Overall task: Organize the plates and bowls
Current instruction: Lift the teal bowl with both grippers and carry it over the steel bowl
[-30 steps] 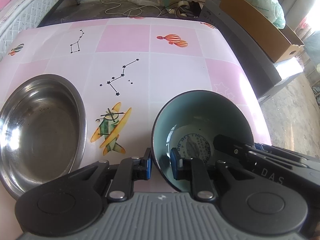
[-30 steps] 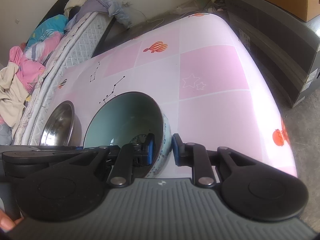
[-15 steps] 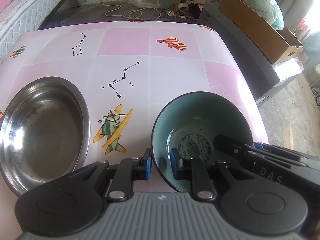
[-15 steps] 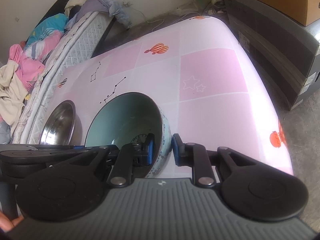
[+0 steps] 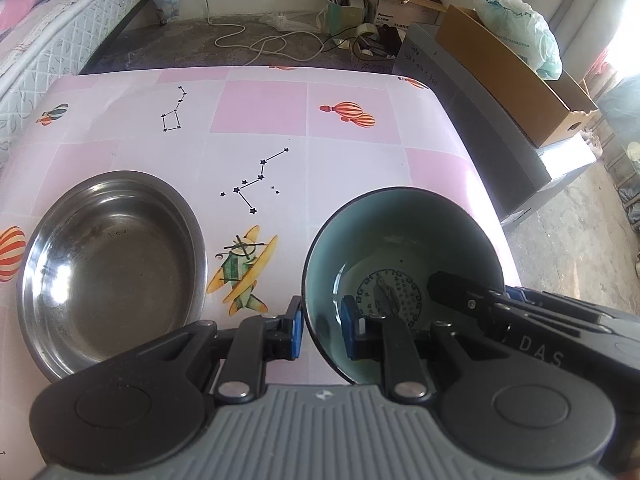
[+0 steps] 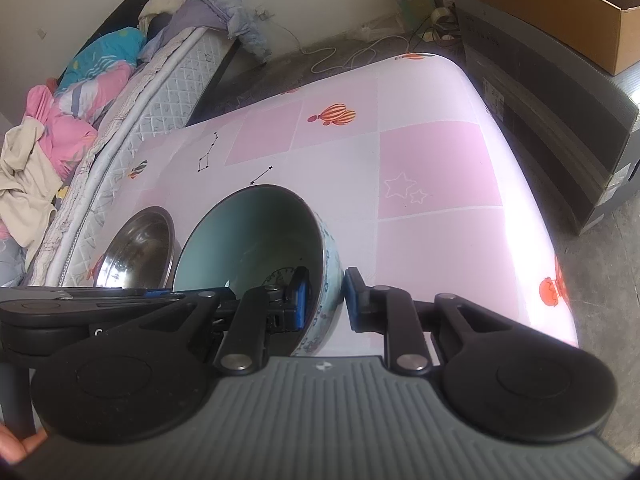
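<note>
Two claws hold one bowl together. The left claw [image 5: 320, 332] pinches the near left side of the blue-green bowl [image 5: 400, 240], with one blue pad outside the rim and the other pad inside, so the claw is narrow and squeezing the bowl's wall. The right claw [image 6: 325, 300] pinches the bowl's [image 6: 248, 240] other side in the same way, one pad inside and one pad on the patterned outside. From the left claw, the right claw [image 5: 520, 312] shows as a black arm reaching into the bowl from the right. The bowl is tipped, so its open mouth faces away from both claws, and a round dark pattern shows at its bottom. To the left of the left claw, a shiny metal bowl [image 5: 108, 272] sits flat on the pink table [image 5: 352, 168], near the blue-green bowl but not touching it. A little plane picture [image 5: 240, 272] lies on the table between the two bowls. From the right claw, the metal bowl [image 6: 136, 252] peeks out just left of the blue-green one.
</note>
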`<action>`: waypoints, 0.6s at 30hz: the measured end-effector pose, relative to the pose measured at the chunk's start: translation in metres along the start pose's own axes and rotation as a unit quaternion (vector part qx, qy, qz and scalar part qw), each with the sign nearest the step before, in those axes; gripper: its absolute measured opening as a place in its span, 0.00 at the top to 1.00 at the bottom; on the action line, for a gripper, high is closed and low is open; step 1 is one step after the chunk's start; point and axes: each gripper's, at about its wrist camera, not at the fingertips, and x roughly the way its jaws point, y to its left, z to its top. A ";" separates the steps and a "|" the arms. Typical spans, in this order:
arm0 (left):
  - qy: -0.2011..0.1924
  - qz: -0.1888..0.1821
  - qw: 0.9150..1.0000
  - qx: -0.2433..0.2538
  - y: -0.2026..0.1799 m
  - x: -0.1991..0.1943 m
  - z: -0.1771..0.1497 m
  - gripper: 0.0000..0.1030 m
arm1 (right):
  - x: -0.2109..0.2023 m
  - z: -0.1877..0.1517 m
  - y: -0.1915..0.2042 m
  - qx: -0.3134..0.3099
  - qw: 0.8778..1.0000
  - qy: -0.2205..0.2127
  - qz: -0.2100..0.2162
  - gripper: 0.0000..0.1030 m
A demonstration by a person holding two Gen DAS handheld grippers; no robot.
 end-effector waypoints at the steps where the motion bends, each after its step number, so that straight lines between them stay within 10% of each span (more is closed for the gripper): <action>1: -0.002 0.000 1.000 -0.001 0.002 -0.003 0.000 0.81 | -0.002 0.000 0.001 -0.002 1.000 -0.001 0.001 0.82; 18: -0.038 0.013 0.998 -0.048 0.065 -0.053 -0.003 0.81 | -0.018 0.012 0.077 -0.046 0.999 0.000 0.024 0.82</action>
